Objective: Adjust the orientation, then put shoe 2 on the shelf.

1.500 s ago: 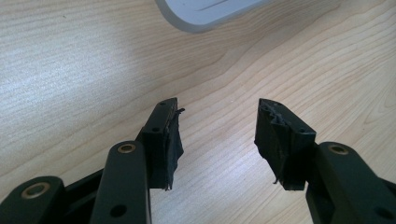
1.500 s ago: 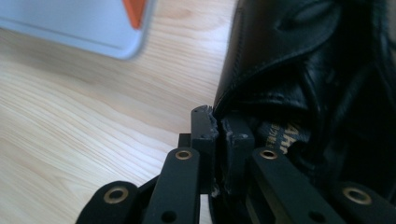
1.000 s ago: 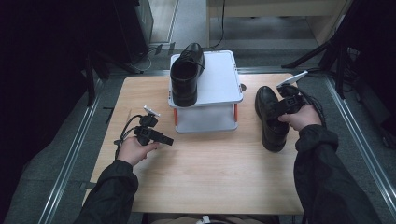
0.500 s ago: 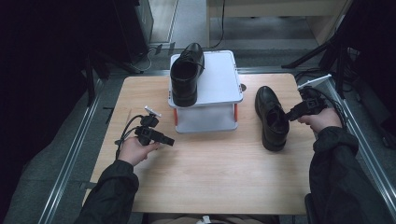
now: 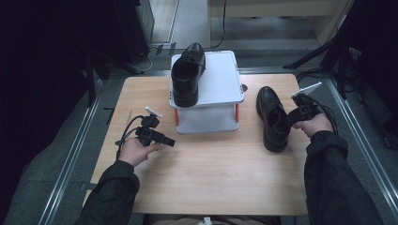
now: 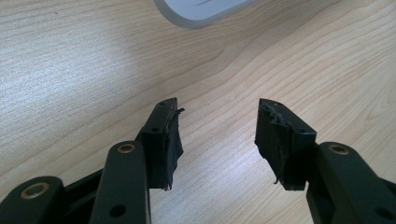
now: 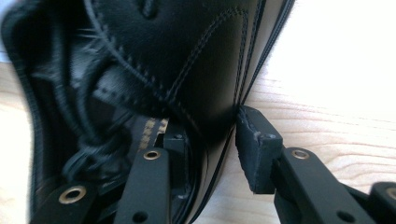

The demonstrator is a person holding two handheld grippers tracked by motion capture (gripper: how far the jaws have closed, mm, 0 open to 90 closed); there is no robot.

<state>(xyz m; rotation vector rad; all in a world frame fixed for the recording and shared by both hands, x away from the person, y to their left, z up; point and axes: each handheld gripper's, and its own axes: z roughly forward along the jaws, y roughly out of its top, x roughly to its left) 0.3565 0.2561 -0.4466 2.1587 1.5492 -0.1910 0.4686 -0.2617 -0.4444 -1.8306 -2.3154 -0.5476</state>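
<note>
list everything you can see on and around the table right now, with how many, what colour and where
shoe on the stand: 1, black, on top of the stand, left part
shoe on the table: 1, black, right of the stand, its side wall between the right jaws
stand: 1, white, two tiers, far middle of the table
table: 1, light wood
left gripper: 1, black, open over bare wood, near left
right gripper: 1, black, jaws just opening, one inside the shoe, one outside
</note>
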